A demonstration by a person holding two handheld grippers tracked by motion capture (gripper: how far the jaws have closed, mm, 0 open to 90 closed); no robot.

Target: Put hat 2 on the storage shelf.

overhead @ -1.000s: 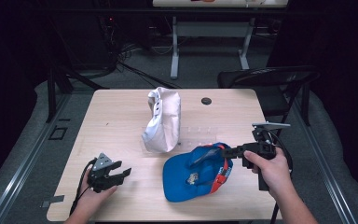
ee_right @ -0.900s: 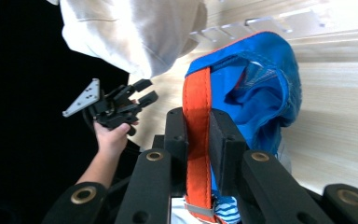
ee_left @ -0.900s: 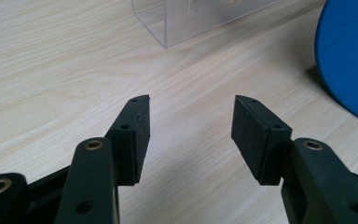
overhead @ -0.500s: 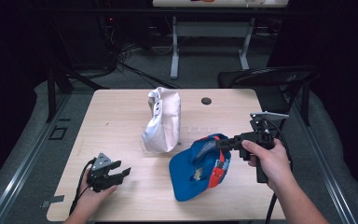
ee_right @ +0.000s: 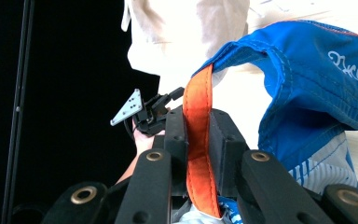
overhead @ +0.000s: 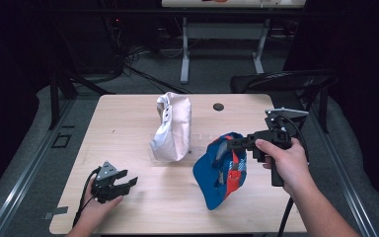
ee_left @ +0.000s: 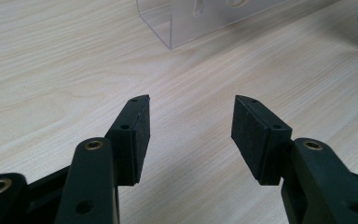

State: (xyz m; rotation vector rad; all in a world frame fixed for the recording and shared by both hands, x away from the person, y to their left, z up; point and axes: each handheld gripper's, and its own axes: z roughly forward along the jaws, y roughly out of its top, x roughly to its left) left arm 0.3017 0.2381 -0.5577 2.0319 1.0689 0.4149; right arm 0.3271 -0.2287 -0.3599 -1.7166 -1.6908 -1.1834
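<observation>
My right gripper (overhead: 233,143) pinches the orange fabric strap (ee_right: 198,154) of a soft blue cap (overhead: 221,174), which hangs crumpled above the pale wood-grain table (overhead: 128,123), near its right front. My left gripper (overhead: 126,183) rests low at the front left, its flat black rubber pads (ee_left: 137,140) apart, holding nothing. A slouched cream cloth bag (overhead: 171,126) stands mid-table.

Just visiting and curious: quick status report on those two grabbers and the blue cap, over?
Right gripper shut on blue cap's orange strap, cap hanging above table. Left gripper open, empty, low over table. White cap beside it, apart.
</observation>
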